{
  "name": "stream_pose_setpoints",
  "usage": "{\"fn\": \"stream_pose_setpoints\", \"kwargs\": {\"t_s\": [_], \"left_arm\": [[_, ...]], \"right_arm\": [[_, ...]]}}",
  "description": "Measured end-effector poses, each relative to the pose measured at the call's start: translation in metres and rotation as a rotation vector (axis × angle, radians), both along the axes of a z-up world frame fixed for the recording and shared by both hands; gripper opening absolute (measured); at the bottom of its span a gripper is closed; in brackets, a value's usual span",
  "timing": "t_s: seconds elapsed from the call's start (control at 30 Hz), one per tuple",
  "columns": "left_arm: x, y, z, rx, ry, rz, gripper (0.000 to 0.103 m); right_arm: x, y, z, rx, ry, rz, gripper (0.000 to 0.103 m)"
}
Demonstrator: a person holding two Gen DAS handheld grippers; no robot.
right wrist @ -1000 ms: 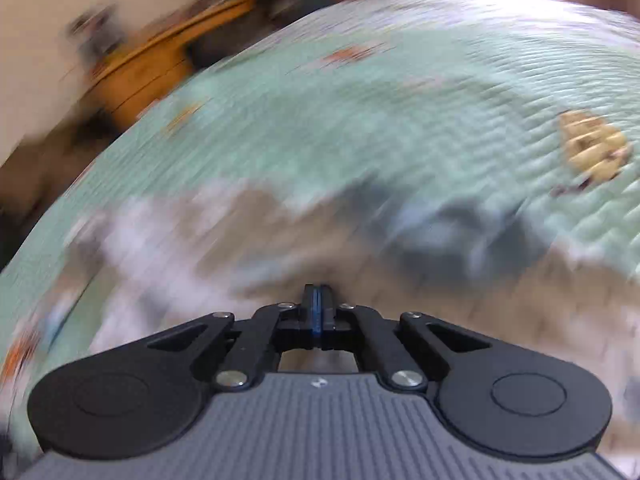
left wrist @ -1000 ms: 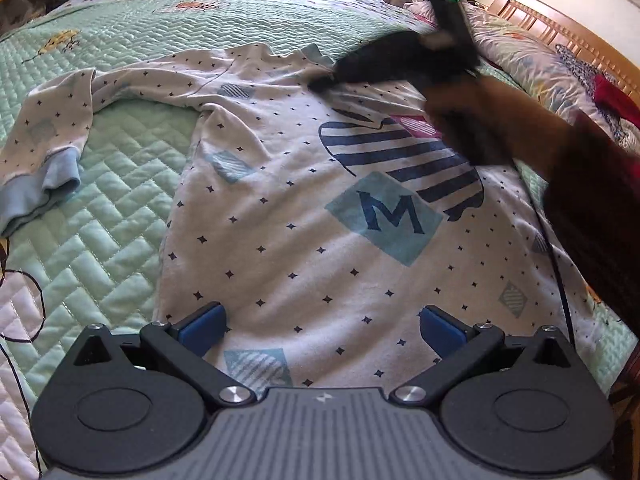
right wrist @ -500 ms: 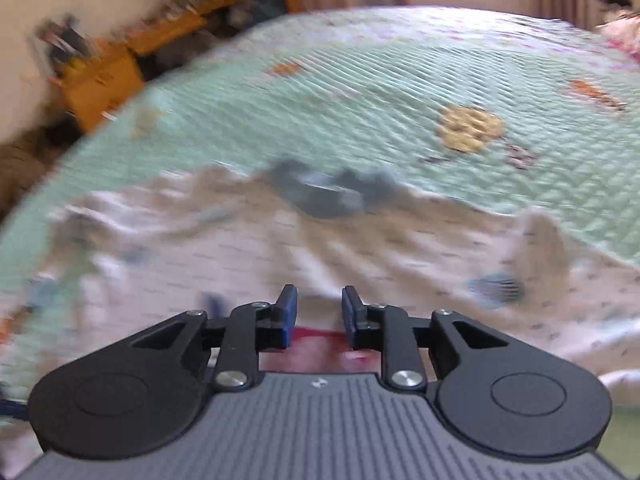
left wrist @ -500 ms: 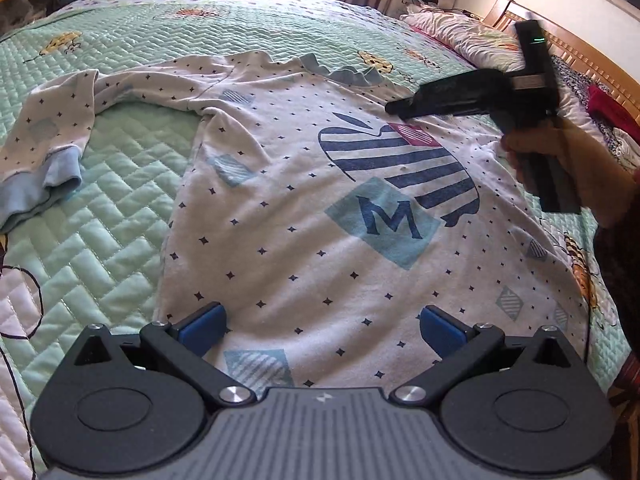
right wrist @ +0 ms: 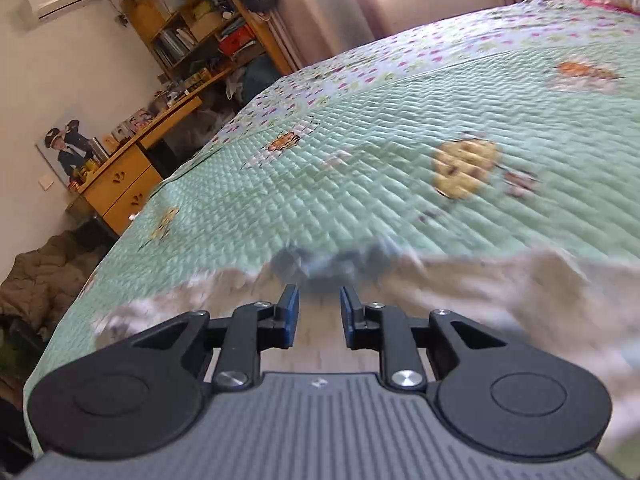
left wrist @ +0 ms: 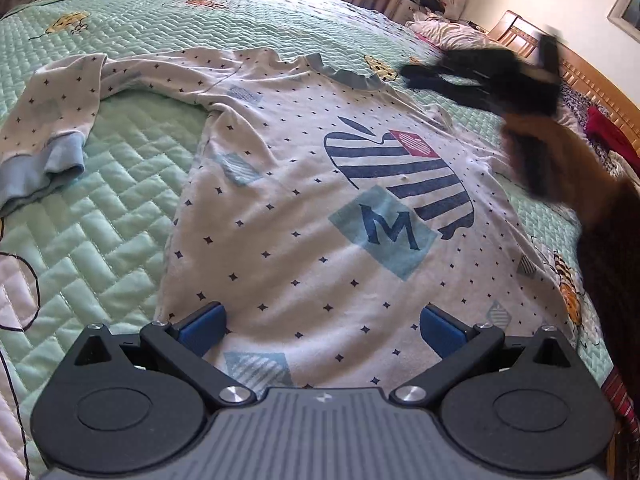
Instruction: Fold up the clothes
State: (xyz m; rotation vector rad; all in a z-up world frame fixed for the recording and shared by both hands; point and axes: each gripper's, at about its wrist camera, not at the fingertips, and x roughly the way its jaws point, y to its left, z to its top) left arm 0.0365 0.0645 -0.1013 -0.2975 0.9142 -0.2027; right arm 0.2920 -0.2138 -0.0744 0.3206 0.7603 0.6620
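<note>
The right gripper has let go the shirt collar, jaws parted and empty; left gripper waits released at the hem

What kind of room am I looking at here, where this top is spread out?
Most likely a lived-in bedroom. The top lies on a bed with a green quilted bedspread, a wooden headboard stands at one end, and a wooden desk with cluttered shelves lines the wall.
</note>
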Motion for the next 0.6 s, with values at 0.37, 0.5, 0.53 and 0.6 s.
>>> {"fn": "stream_pose_setpoints", "kwargs": {"t_s": [0.37,0.5,0.53,0.6], "left_arm": [[-0.031,0.011,0.029,-0.113,-0.071,0.057,0.101],[-0.044,0.02,0.039,-0.091,-0.007,0.124,0.101],[-0.047,0.024,0.04,-0.106,0.009,0.141,0.101],[-0.055,0.031,0.042,-0.138,0.004,0.148,0.102]], "right_arm": [[-0.023,-0.05,-0.038,-0.145,0.141,-0.029,0.023],[0.032,-0.066,-0.041,-0.027,0.165,-0.188,0.016],[0.04,-0.07,-0.04,0.021,0.195,-0.24,0.02],[0.03,-0.051,-0.023,-0.001,0.148,-0.178,0.027]]}}
